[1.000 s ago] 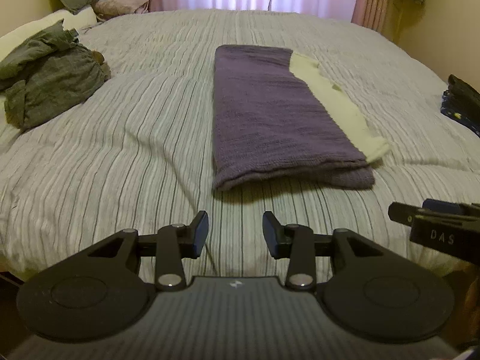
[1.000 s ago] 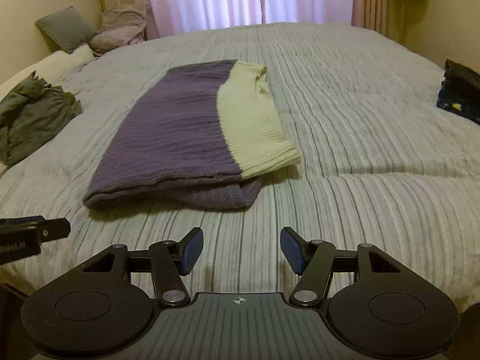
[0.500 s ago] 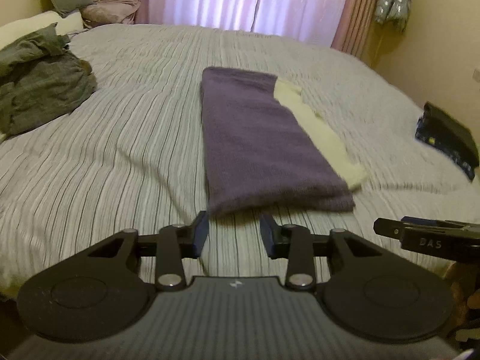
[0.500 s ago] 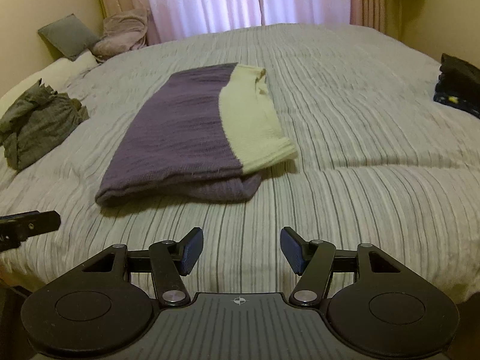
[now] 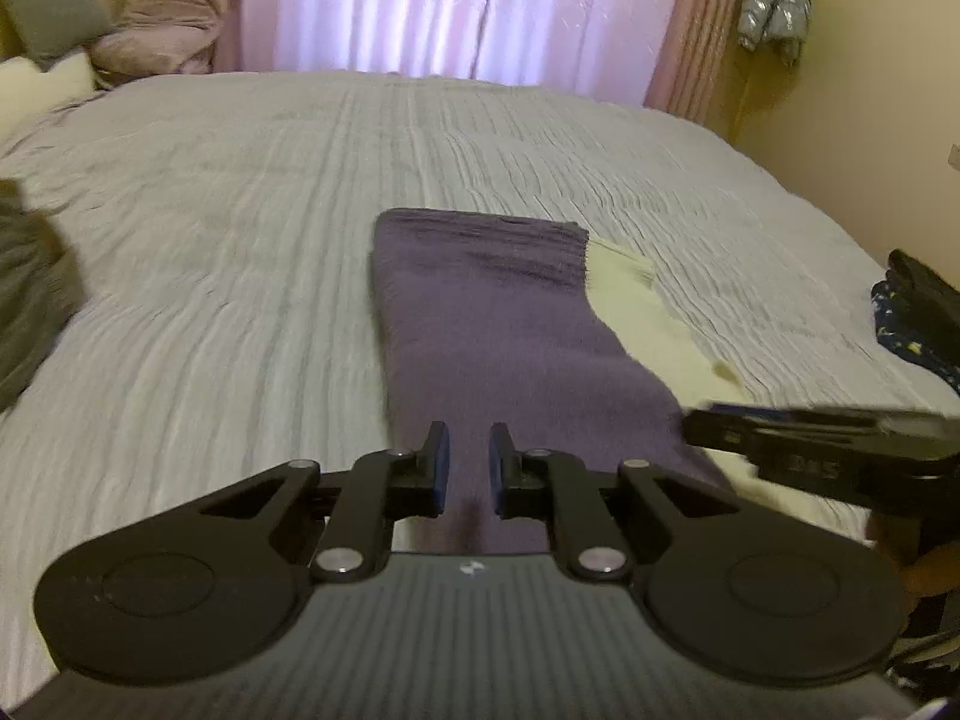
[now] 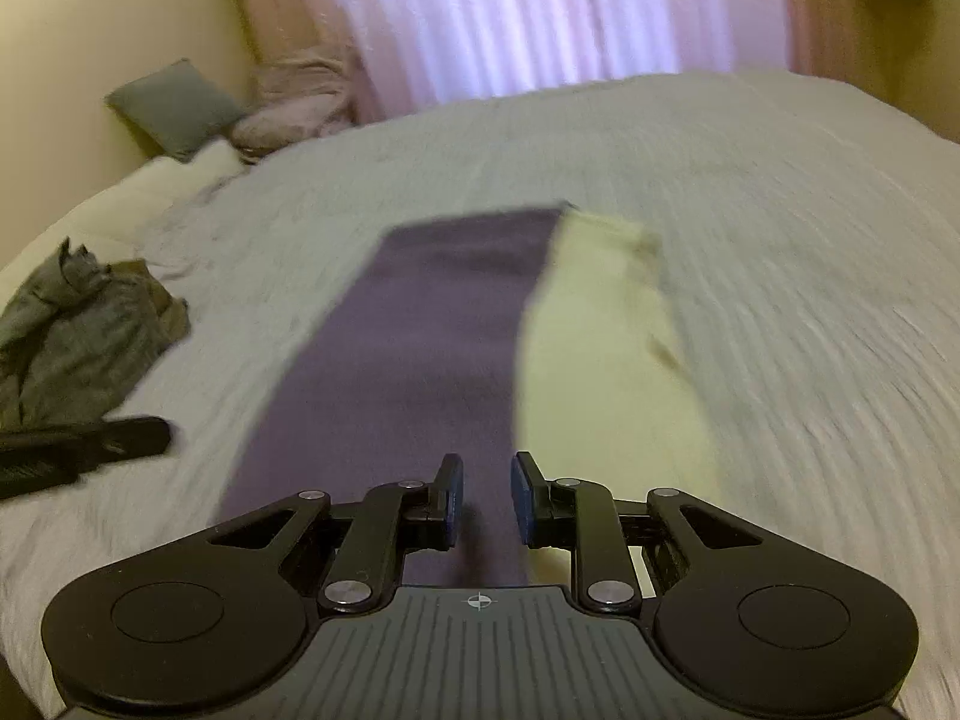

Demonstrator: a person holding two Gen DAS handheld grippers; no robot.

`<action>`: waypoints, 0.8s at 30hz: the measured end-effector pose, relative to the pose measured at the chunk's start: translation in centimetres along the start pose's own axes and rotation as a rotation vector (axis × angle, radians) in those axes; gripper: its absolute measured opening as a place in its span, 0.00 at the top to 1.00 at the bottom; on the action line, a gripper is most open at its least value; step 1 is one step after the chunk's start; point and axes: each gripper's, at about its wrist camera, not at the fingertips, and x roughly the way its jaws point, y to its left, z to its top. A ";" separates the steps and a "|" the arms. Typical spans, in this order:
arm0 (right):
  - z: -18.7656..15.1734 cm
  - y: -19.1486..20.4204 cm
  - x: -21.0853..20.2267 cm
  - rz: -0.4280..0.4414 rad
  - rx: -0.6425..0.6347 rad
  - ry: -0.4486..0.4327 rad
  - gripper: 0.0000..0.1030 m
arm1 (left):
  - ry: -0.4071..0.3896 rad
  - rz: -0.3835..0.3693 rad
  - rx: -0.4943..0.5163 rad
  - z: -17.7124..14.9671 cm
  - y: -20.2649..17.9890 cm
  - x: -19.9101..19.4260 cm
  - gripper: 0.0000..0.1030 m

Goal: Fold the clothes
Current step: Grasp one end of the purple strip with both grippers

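Folded purple garment lies under both claws' tips.

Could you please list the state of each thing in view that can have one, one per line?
Purple and cream garment: folded into a long strip, lying flat on the bed.
Left gripper: open, narrow gap, over the garment's near end.
Right gripper: open, narrow gap, over the near end too.
Grey-green clothes: crumpled, unfolded.
Dark clothes: piled at the bed's right edge; fold unclear.
Curtains: drawn shut.
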 end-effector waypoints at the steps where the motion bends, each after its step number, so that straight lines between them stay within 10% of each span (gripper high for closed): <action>1: 0.8 0.0 1.4 0.011 -0.015 0.005 0.77 | 0.001 -0.019 0.020 0.4 -0.1 1.3 0.90; 7: 3.7 -1.8 7.1 0.019 -0.078 0.023 0.85 | 0.041 -0.067 0.142 -0.2 0.6 7.9 0.88; 8: 3.5 -2.6 7.0 -0.002 -0.078 0.022 1.00 | 0.036 -0.086 0.114 -0.5 1.3 7.6 0.88; 12: 2.1 -7.0 4.8 -0.069 0.013 0.040 1.00 | 0.014 -0.068 0.043 -2.2 3.9 4.5 0.90; 14: 1.0 -9.1 2.3 -0.073 0.098 0.029 1.00 | 0.001 -0.046 -0.003 -3.5 5.3 2.1 0.72; 16: -0.5 -12.1 -1.0 0.015 0.268 0.010 0.70 | 0.008 -0.083 -0.115 -5.5 7.4 -0.3 0.61; 17: -1.6 -13.8 -2.7 0.084 0.385 0.000 0.18 | 0.024 -0.135 -0.190 -6.4 8.5 -1.2 0.61; 18: -2.9 -15.2 -4.0 0.151 0.470 -0.005 0.04 | 0.040 -0.190 -0.266 -7.3 9.5 -1.9 0.59; 24: -8.9 -17.7 -7.3 0.348 0.659 0.078 0.19 | 0.116 -0.374 -0.542 -11.3 11.9 -1.3 0.56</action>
